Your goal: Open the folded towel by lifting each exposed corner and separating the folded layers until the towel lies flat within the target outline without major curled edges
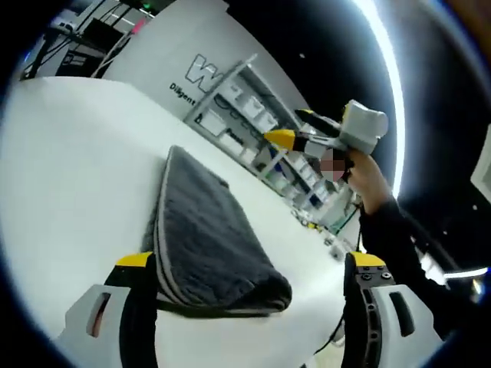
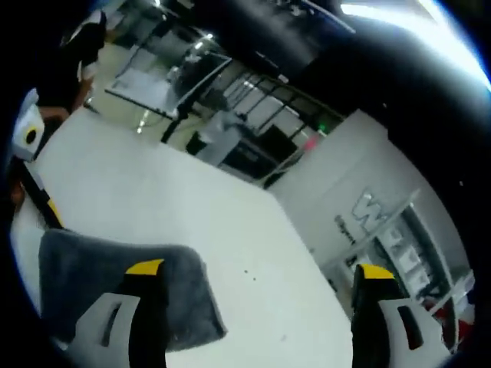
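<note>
A folded dark grey towel lies on the white table, its layered edge with a pale trim facing my left jaw. My left gripper is open just above the towel's near end, which sits between the jaws and close to the left one. My right gripper, held by a hand in a dark sleeve, hovers in the air beyond the towel's far right side. In the right gripper view, the right gripper is open over bare table, with the towel behind its left jaw and the left gripper at the left edge.
A metal shelf rack stands past the table's far edge, against a white wall with lettering. Metal frames and a glass-topped stand fill the floor beyond another table edge. Bare table spreads around the towel.
</note>
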A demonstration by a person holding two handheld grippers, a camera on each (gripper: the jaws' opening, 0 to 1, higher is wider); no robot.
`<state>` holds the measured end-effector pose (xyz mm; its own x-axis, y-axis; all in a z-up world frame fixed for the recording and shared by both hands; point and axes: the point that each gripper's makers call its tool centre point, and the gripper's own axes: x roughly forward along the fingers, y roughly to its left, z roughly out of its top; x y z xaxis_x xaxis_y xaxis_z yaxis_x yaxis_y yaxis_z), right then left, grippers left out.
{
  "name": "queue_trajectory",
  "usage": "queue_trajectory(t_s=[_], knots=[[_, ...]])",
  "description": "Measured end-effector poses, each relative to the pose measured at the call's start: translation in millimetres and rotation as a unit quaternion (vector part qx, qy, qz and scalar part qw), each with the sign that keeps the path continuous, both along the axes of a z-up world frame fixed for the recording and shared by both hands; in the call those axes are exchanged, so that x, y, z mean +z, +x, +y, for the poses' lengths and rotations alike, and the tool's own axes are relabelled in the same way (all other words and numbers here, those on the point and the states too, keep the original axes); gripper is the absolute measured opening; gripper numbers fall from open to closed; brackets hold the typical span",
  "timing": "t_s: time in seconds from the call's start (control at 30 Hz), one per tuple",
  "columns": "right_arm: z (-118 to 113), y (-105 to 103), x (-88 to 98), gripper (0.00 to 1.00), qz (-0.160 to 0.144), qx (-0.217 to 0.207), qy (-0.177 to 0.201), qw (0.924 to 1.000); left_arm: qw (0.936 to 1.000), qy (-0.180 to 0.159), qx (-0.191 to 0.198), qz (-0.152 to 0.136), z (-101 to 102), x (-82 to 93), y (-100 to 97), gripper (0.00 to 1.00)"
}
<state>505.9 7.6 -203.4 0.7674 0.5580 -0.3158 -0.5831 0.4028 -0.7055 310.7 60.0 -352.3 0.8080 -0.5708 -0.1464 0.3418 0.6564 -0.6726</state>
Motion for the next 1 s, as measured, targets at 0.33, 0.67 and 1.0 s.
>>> queue_trajectory(t_s=[0.33,0.67,1.0], knots=[[16.3,2.5,-4.1,1.00,0.004,0.013,-0.007,0.9999,0.9992,-0.035,0.002,0.016,0.0,-0.9,1.8,0.99],[38.4,21.0,-33.1,1.00,0.048,0.000,-0.031,0.9984,0.9998,0.012,-0.007,-0.012,2.4,-9.4,4.1,0.63],[80.5,23.9,-81.2,0.98,0.141,-0.038,-0.084,0.9857,0.9998,0.004,0.020,0.002,9.9,-22.5,11.8,0.52]])
